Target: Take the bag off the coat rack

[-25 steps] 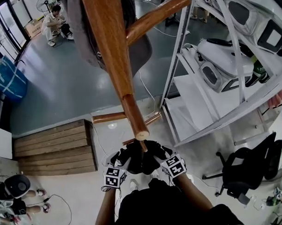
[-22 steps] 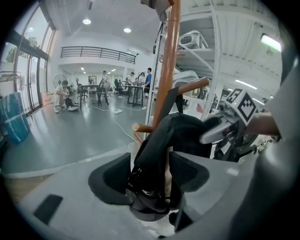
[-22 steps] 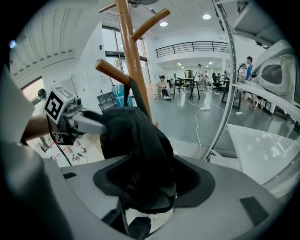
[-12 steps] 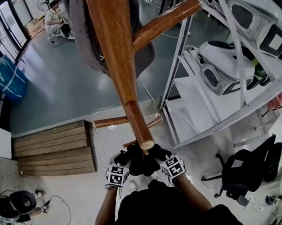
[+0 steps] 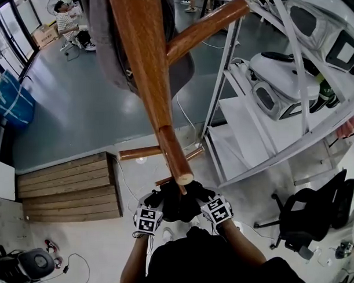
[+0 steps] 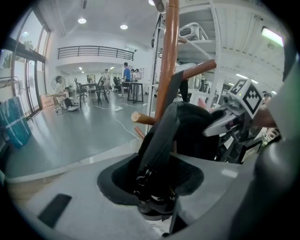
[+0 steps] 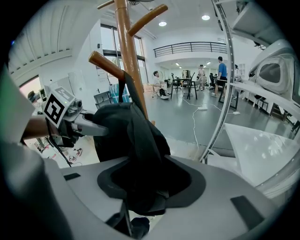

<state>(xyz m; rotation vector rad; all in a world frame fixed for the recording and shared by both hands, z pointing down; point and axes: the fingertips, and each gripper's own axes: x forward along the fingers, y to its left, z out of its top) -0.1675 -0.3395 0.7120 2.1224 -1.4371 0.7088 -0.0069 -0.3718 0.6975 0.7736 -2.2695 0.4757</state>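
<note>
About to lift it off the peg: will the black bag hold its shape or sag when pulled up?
Probably floppy: the black bag hangs in soft folds beside the coat rack pole. Likely light for its size, as it looks slack and unfilled. Its zipper edge seems the stiffest part.

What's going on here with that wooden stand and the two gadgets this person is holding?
A person holds a two-jaw gripper in each hand and is taking a black fabric bag off a brown wooden coat rack. The left gripper and the right gripper have both just been closing their jaws, each with a fold of the bag between them, and now pinch it from either side. The bag's strap runs up to a wooden peg, so it is not yet off.
</note>
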